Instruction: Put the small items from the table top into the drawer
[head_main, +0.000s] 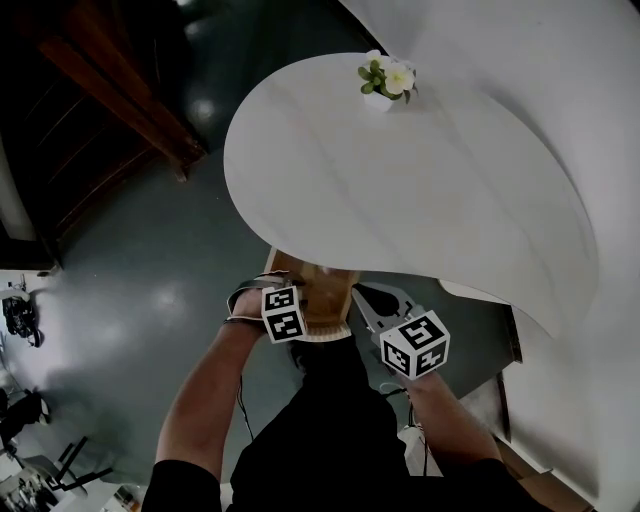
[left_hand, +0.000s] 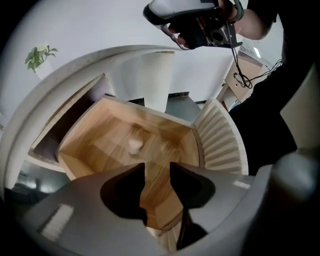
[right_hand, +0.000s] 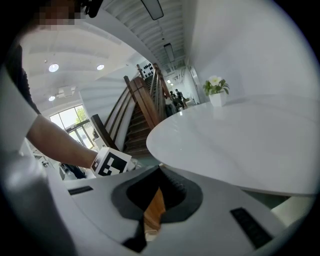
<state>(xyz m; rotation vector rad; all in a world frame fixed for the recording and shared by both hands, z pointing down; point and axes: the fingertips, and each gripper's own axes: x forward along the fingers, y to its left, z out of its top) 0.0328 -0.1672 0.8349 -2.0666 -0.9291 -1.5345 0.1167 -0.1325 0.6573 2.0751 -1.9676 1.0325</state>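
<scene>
The left gripper (left_hand: 157, 167) is hanging over the open wooden drawer (left_hand: 100, 140) and pointing steeply down into it. Its fingers are standing partly open with a clear gap between them and are gripping nothing. A small white item (left_hand: 135, 145) is lying on the drawer floor, below and beyond the fingertips and not touching them. The ribbed white drawer front (left_hand: 220, 140) is curving along the drawer's near right side.

In the head view the person's bare left forearm (head_main: 205, 390) is reaching up from the lower left, with the left marker cube (head_main: 283, 313) sitting just over the drawer's near edge. The right forearm (head_main: 445, 420) is coming in from the lower right, and its cube (head_main: 415, 345) is sitting just right of the drawer, near the left one.

The right gripper (right_hand: 161, 190) is pointing nearly level under the rim of the white desk (head_main: 420, 180). Its fingers are drawn together to a thin slit showing only a strip of drawer wood, and they are holding nothing.

A small pot of flowers (head_main: 385, 82) is standing at the far edge of the desk.
</scene>
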